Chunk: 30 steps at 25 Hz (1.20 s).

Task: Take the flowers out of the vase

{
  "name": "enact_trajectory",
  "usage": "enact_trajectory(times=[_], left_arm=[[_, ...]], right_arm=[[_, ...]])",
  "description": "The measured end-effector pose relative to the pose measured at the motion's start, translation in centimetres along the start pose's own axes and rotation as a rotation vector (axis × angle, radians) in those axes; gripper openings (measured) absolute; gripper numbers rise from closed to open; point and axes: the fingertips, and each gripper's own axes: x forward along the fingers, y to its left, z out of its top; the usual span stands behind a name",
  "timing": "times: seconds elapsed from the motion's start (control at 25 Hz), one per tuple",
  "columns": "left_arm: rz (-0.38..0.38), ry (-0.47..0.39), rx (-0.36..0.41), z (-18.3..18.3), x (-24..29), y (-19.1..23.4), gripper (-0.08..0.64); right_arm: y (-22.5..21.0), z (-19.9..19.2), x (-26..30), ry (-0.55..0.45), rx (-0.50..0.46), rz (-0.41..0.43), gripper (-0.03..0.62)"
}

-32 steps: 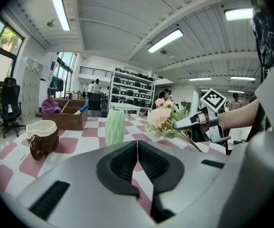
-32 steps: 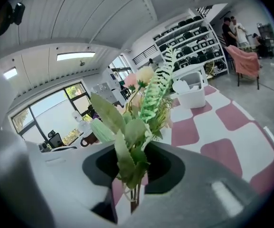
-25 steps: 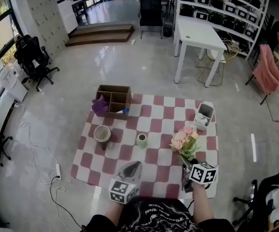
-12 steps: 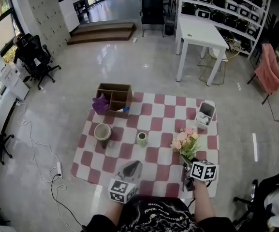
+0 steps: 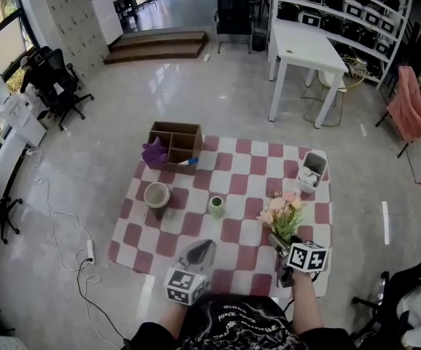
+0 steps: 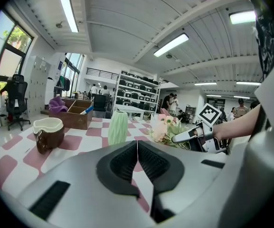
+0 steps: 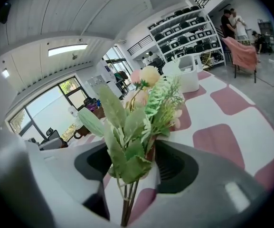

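Observation:
A bunch of pink flowers with green leaves (image 5: 282, 214) is out of the small green vase (image 5: 215, 207), which stands upright and empty mid-cloth. Its stems run down between the jaws of my right gripper (image 5: 280, 245) near the cloth's front right. In the right gripper view the flowers (image 7: 141, 113) rise between the wide-apart pads of the right gripper (image 7: 132, 167); the jaws are opening and do not pinch the stems. My left gripper (image 5: 204, 248) rests shut and empty at the front, seen with pads together in the left gripper view (image 6: 137, 151), facing the vase (image 6: 118, 127).
On the red-and-white checkered cloth (image 5: 232, 235) stand a brown-and-cream mug (image 5: 156, 195), a wooden divided box (image 5: 175, 144) with a purple thing (image 5: 154, 154) beside it, and a white bin (image 5: 311, 170). A white table (image 5: 305, 49) and an office chair (image 5: 53, 86) stand farther off.
Little differs: the bouquet and right gripper have shifted only slightly at the cloth's front right. The left gripper has stayed where it was.

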Motion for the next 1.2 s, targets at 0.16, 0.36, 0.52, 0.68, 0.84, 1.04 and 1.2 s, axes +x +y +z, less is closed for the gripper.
enact_trajectory(times=[0.16,0.36,0.52,0.68,0.84,1.04,1.2], left_arm=[[0.003,0.002,0.002,-0.1,-0.5,-0.2,0.012],[0.015,0.001,-0.007,-0.5,-1.1,-0.3,0.012],[0.018,0.001,-0.009,-0.9,-1.4,-0.6,0.012],[0.024,0.010,-0.012,-1.8,-1.7,-0.8,0.012],[0.032,0.009,-0.015,-1.7,-2.2,-1.1,0.012],[0.047,0.007,-0.018,-1.8,-2.6,-1.5,0.012],[0.046,-0.001,-0.014,-1.8,-2.8,-2.1,0.012]], right_arm=[[0.4,0.3,-0.8,-0.036,0.055,0.006,0.318],[-0.2,-0.2,-1.5,-0.033,0.036,-0.027,0.369],[-1.6,-1.3,-1.9,0.037,-0.006,-0.127,0.407],[-3.0,-2.7,-2.4,0.105,-0.054,-0.244,0.430],[-2.4,-3.0,-2.5,0.098,-0.063,-0.226,0.449],[-1.3,-2.4,-3.3,0.056,-0.083,-0.183,0.463],[-0.9,-1.9,-4.5,0.025,-0.099,-0.178,0.471]])
